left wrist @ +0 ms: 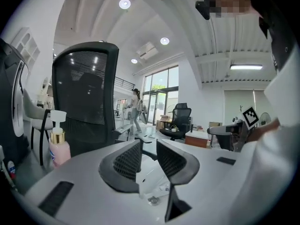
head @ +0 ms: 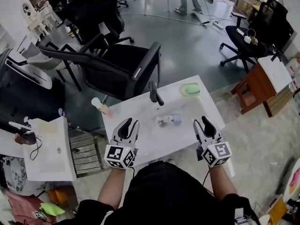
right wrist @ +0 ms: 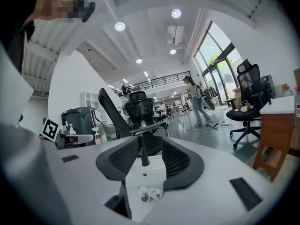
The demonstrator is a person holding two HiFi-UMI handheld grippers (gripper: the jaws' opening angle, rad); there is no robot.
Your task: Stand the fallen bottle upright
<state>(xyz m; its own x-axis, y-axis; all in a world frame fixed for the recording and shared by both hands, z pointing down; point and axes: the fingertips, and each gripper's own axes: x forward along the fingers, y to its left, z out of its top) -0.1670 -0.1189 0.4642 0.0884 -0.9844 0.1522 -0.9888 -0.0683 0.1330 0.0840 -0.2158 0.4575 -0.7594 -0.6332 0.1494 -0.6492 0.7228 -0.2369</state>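
As a person stands at the near edge of a white counter (head: 145,146) with a gripper in each hand, a small clear bottle (head: 168,121) lies on its side near the middle of the counter, between the two grippers and slightly farther away. The left gripper (head: 127,124) is near the left edge, its jaws only narrowly apart with nothing between them. The right gripper (head: 202,122) is near the right edge, its jaws moderately apart and empty. A black tap (head: 154,93) rises at the far side. A green soap bar (head: 191,89) lies at the far right, and a pink pump bottle (head: 101,105) stands at the far left corner.
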